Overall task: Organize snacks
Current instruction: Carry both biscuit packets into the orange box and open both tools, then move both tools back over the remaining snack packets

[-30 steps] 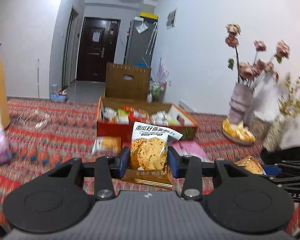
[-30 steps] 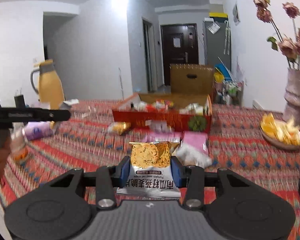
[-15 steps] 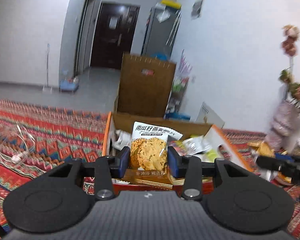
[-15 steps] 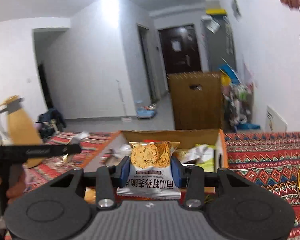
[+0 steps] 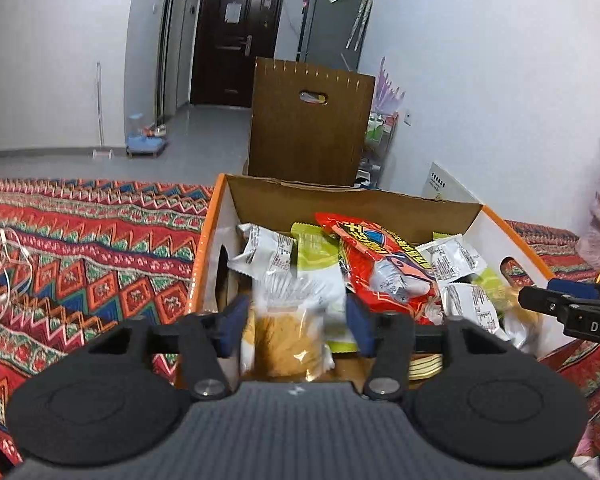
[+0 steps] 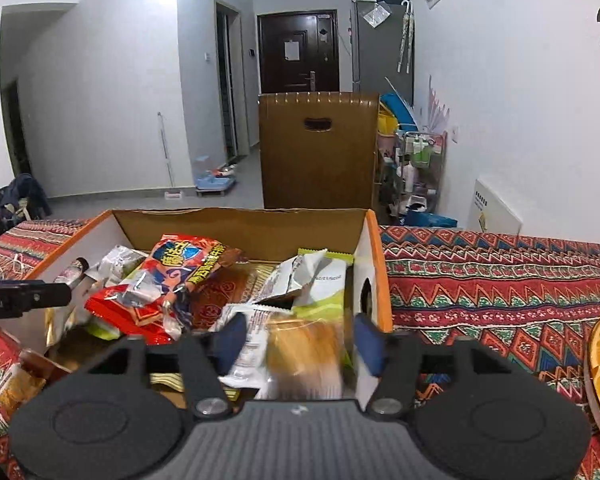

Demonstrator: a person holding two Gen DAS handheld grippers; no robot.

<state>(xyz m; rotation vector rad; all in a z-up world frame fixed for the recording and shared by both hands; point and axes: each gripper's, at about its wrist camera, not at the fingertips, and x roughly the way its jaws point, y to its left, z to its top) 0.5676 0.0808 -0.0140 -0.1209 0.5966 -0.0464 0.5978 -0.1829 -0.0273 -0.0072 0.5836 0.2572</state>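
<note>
**Snack box on a patterned bench**

A red zigzag cloth covers the bench; behind stand white walls, a dark door and a brown crate. Over the orange-rimmed box, both grippers' fingers have just been opening: left gripper and right gripper stand apart around blurred cracker packets, loose.

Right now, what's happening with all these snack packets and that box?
A person is tidying snacks into an orange-edged cardboard box on the patterned tablecloth. Both grippers hang over the box. The left gripper and the right gripper have just been opening, and a cracker packet, blurred, sits loose between each pair of jaws, apparently dropping onto the pile inside.
</note>
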